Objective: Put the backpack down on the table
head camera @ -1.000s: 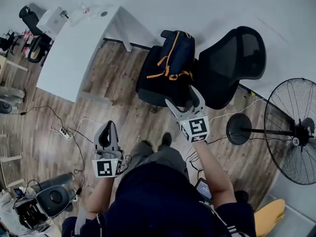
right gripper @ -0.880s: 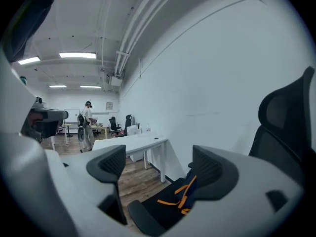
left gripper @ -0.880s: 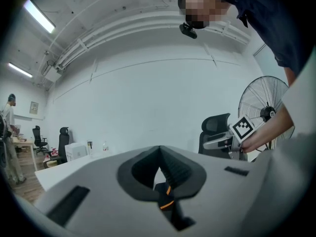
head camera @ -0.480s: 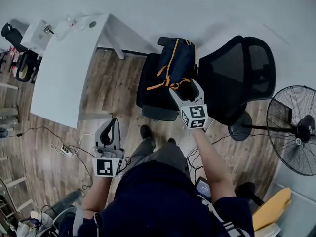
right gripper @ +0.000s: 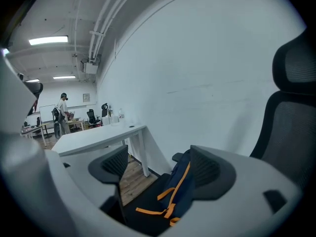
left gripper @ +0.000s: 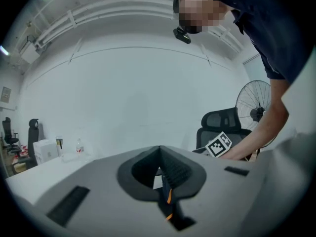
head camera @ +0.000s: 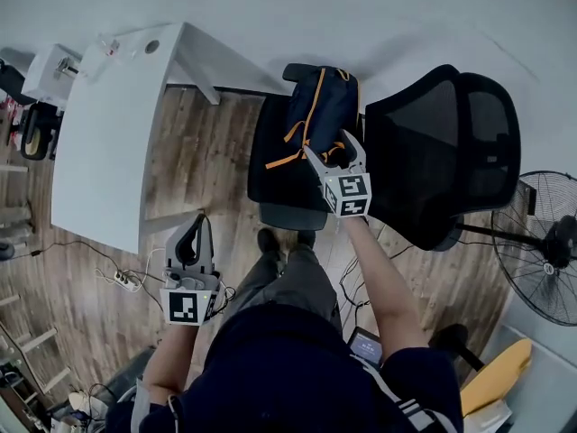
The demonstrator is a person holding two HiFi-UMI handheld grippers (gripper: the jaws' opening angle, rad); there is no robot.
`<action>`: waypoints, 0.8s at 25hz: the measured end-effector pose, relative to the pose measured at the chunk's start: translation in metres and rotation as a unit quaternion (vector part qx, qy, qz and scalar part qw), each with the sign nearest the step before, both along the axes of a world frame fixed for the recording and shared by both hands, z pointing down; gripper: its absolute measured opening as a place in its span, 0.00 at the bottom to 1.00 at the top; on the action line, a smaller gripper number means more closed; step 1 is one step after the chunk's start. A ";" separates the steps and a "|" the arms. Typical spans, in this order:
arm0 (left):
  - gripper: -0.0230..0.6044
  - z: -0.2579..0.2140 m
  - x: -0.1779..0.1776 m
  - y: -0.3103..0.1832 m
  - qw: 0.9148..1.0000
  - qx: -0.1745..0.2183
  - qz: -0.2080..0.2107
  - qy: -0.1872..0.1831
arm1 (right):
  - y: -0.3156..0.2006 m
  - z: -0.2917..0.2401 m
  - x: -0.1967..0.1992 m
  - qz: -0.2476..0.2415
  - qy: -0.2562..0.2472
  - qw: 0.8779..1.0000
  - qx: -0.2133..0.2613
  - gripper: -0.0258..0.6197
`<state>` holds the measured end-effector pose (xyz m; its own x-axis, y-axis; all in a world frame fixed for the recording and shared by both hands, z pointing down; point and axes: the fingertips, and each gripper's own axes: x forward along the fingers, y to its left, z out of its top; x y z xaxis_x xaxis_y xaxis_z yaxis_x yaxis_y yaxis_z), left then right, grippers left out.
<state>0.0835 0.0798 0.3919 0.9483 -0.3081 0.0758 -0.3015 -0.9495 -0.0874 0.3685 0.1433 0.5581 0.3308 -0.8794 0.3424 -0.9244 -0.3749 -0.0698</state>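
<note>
Room: white wall (head camera: 379, 12), wood-plank floor (head camera: 207, 152) with loose cables and a power strip (head camera: 122, 280). Table (head camera: 104, 142): white, long, one end against the wall; a small bottle (left gripper: 79, 146) stands at that end. Office chair (head camera: 442, 142): black, mesh back, just beside the table. Backpack (head camera: 317, 115): dark blue with orange straps, resting on the chair seat, well apart from the table. Pedestal fan (head camera: 550, 260): black, beyond the chair. Right gripper (head camera: 334, 147): over the backpack's near end, fingers wide apart and just closing slightly; the backpack shows in the gap beyond them, not pressed. Left gripper (head camera: 192, 237): low above the floor near the table's corner, fingers together on nothing.
</note>
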 end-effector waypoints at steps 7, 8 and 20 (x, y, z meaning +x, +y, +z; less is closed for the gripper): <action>0.04 0.027 0.051 -0.008 0.999 -0.026 0.021 -0.012 | -0.024 0.046 0.034 -0.001 -0.019 1.000 -0.018 0.65; 0.04 0.033 0.057 -0.009 0.999 -0.031 0.023 -0.017 | -0.027 0.052 0.038 -0.001 -0.022 1.000 -0.021 0.65; 0.04 0.069 0.118 -0.008 0.994 -0.079 0.066 -0.034 | -0.058 0.127 0.087 0.007 -0.064 0.997 -0.044 0.62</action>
